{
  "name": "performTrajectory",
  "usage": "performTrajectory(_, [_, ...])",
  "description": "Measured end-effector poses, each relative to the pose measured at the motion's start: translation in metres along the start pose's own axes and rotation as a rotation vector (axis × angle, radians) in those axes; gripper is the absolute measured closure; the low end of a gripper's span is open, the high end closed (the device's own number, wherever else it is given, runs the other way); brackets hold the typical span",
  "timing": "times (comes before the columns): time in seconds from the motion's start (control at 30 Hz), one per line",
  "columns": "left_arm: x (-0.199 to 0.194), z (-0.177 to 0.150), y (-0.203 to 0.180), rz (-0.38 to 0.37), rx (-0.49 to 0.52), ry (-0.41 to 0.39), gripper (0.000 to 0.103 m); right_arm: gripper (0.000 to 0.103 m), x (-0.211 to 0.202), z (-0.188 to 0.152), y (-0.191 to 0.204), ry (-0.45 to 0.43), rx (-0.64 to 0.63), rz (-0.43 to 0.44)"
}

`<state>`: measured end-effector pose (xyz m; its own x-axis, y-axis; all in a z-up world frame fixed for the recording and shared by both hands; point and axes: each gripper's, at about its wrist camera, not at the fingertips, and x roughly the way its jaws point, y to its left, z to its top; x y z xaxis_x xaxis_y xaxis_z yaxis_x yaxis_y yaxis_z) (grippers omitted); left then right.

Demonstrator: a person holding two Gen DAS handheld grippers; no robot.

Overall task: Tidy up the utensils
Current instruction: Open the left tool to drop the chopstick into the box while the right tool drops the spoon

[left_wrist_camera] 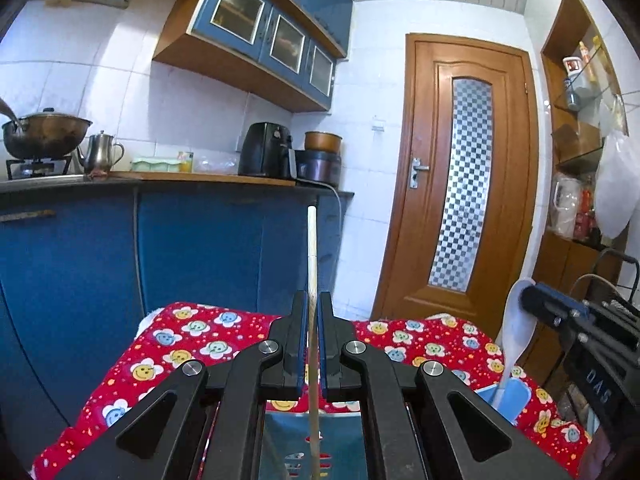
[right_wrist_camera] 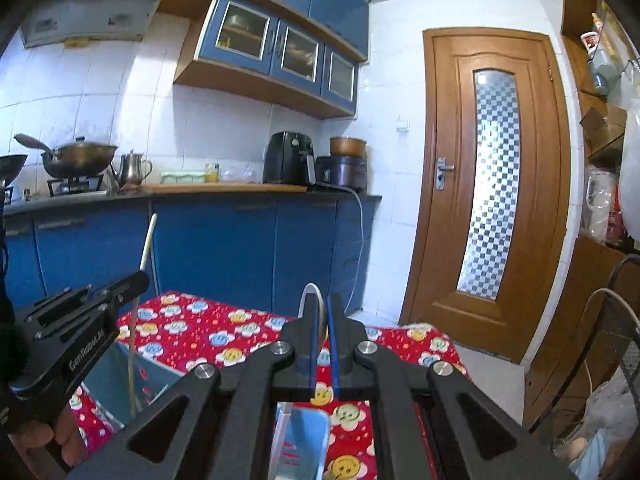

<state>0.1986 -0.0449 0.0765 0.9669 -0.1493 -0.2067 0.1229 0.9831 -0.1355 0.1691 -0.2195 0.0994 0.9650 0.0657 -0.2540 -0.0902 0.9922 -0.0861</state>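
A chopstick (left_wrist_camera: pixel 312 264) is pinched upright in the left gripper (left_wrist_camera: pixel 312 344) over the blue holder (left_wrist_camera: pixel 280 440), a white spoon (right_wrist_camera: pixel 316 320) clamped in the right gripper (right_wrist_camera: pixel 322 344); both should be lowered straight (no tilting) into the compartments before release

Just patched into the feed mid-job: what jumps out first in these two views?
The bright red smiley-flower cloth covering the table grabs the eye first. Over it, the left gripper pinches an upright wooden chopstick above a light blue holder, while the right gripper clamps a white spoon over another blue holder. Behind stands a big wooden door with checkered glass.
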Motion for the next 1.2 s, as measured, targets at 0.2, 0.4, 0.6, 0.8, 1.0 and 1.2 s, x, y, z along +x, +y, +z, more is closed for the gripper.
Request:
performTrajectory(0.2, [-0.005, 0.002, -0.001, -0.033, -0.002, 0.024, 0.098, 0.097, 0.005, -0.010, -0.008, 0.072, 0.073, 0.065])
performTrajectory(0.4, [-0.013, 0.003, 0.000, -0.050, -0.009, 0.052, 0.088, 0.089, -0.007, -0.008, -0.016, 0.073, 0.153, 0.128])
performTrajectory(0.6, [-0.027, 0.008, 0.002, -0.060, -0.004, 0.065, 0.087, 0.079, -0.022, -0.001, -0.018, 0.064, 0.193, 0.148])
performTrajectory(0.8, [-0.050, 0.013, 0.005, -0.071, 0.012, 0.083, 0.086, 0.079, -0.043, 0.004, -0.018, 0.066, 0.211, 0.155])
performTrajectory(1.0, [-0.075, 0.012, 0.010, -0.058, 0.020, 0.115, 0.086, 0.076, -0.069, 0.005, -0.017, 0.100, 0.237, 0.157])
performTrajectory(1.2, [-0.093, 0.008, 0.020, -0.063, 0.013, 0.187, 0.086, 0.076, -0.088, -0.007, -0.016, 0.174, 0.267, 0.166])
